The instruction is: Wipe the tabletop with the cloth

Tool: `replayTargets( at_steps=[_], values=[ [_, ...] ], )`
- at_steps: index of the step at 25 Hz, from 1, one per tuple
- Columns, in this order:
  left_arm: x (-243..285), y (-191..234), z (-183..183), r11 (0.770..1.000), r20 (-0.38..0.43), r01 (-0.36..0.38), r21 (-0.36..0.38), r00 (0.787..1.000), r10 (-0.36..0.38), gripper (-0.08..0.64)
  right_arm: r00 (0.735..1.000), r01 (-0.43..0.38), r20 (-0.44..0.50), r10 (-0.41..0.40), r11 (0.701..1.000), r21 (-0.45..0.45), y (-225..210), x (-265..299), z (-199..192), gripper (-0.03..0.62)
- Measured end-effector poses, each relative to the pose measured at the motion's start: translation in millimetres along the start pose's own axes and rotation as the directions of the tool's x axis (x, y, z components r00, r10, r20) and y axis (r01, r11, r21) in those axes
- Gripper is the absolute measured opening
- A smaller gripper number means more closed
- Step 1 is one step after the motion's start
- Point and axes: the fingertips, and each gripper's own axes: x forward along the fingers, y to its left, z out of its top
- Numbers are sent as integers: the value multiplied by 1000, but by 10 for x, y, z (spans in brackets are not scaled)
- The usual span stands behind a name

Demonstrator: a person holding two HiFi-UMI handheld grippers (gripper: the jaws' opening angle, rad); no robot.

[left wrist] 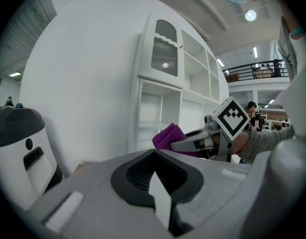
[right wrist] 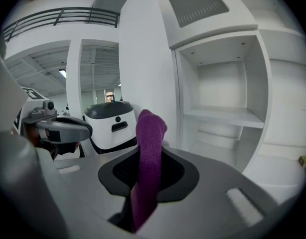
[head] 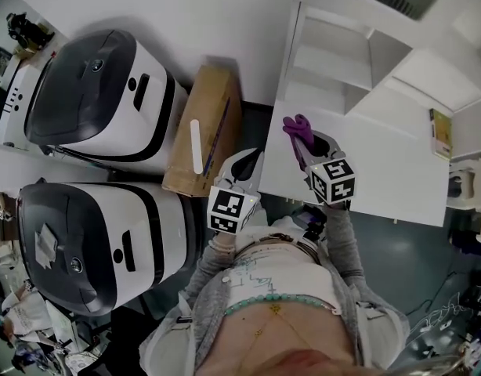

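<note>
— What could spoil our wipe?
— Our right tongs [head: 303, 149] pinch the cloth [right wrist: 151, 133] by one thin fold, over the table's [head: 381, 163] left edge. Pressed down, we think it might slip or bunch.
— Its look?
— Purple, knitted, soft. Our left tongs [left wrist: 154, 193] sit closed, empty, off the table.

The cloth [right wrist: 152, 133] is purple fabric with a rough, nubbly knitted surface, matt all over. The right gripper [right wrist: 149, 158] and left gripper [left wrist: 155, 156] have smooth matt grey plastic shells, with ribbed black lining round the jaws. The tabletop [head: 397, 171] is smooth, matt white. The box [head: 205, 124] is plain brown cardboard. The machines [head: 107, 135] have glossy white and dark grey plastic shells.
</note>
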Motion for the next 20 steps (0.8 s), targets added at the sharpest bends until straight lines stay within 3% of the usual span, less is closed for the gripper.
replayTargets(
  at_steps=[12,20],
  values=[
    [-76,464,-261,1000,-61,5,-16,998,-6,0,998,21,-62,-14,992,123,-434,675,-297,92],
    [-161,728,-284,998,-71,-50,-39,996,47,0,981,29,-195,6,984,178,-629,1381,-657,92]
  ],
)
